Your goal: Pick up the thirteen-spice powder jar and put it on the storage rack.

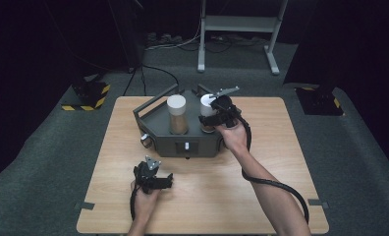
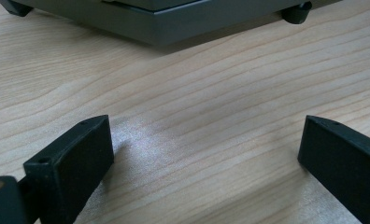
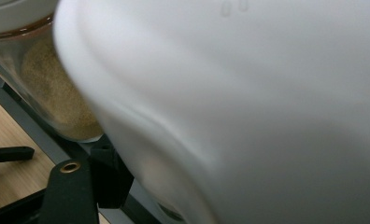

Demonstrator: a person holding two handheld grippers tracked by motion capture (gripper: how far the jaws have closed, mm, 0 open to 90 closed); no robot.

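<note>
Nearest the person, the left claw [image 1: 169, 182] rests low on the wooden counter [image 1: 222, 196], jaws spread wide with bare wood between them in the left gripper view. It holds nothing and looks parked, likely to stay clear of the working hand.

Further out, mid-counter, sits the dark grey rack [image 1: 182, 142]. Its raised rails and feet probably keep the jars from tipping or sliding while one is gripped; its front edge and one foot [image 2: 295, 11] show past the left claw.

On the rack stand two jars. The left jar [image 1: 177, 115], white cap, tan powder inside, stands upright and untouched.

The right jar [image 1: 208, 110] stands just beside it on the rack. The right claw [image 1: 213, 117] comes in from the side at cap height and pinches it. In the right gripper view its white cap [image 3: 248, 116] sits blurred, right at the lens, with the left jar's powder [image 3: 57, 93] behind. A high side grip suits lifting the jar straight out, or holding it steady.
</note>
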